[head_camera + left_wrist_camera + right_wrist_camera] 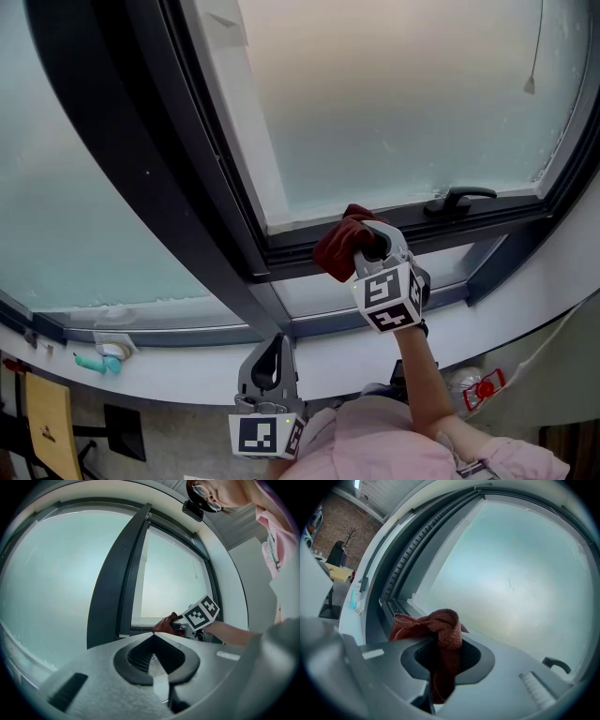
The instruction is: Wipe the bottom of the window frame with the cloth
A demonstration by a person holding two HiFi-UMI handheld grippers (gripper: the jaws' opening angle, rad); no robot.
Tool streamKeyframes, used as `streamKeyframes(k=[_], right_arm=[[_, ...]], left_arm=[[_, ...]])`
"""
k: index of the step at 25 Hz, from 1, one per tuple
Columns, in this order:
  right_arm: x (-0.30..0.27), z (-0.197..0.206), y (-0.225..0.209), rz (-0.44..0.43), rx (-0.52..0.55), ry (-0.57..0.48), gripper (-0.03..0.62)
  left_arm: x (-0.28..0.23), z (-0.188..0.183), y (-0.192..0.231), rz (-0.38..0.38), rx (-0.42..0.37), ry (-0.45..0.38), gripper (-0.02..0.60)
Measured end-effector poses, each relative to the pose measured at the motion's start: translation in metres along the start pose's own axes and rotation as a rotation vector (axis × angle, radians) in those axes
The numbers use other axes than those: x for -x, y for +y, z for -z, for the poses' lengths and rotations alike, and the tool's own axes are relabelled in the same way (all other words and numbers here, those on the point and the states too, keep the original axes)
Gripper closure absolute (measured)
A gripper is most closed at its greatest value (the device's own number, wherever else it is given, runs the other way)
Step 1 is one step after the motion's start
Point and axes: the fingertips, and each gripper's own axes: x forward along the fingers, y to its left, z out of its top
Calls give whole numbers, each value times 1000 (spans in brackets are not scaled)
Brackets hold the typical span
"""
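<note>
A dark red cloth [340, 242] is bunched against the dark bottom rail of the window frame [300, 251], near its left corner. My right gripper [368, 242] is shut on the cloth [443, 641], whose folds spill over the jaws toward the frame's lower channel [401, 607]. My left gripper [272, 367] hangs low below the white sill, well apart from the window, shut with nothing in it. In the left gripper view the right gripper's marker cube [201, 613] and the cloth [165, 624] show at the frame's bottom.
A black window handle [459, 197] sits on the rail right of the cloth. A thick dark mullion [150, 159] runs diagonally at left. A teal object [101, 362] lies on the white sill [187, 367] at left. A cord end [530, 84] hangs at top right.
</note>
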Motion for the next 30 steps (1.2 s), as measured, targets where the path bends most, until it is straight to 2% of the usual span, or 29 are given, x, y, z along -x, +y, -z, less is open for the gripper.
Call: streamKeyframes(k=[16, 23, 30], right_arm=[[9, 14, -23, 33, -31, -10, 526], [14, 21, -31, 22, -42, -3, 526], [18, 30, -46, 25, -54, 7, 526]], left_arm=[[-11, 6, -18, 18, 6, 13, 586], [-16, 4, -27, 1, 7, 28, 586], [-22, 7, -42, 16, 15, 52, 586]])
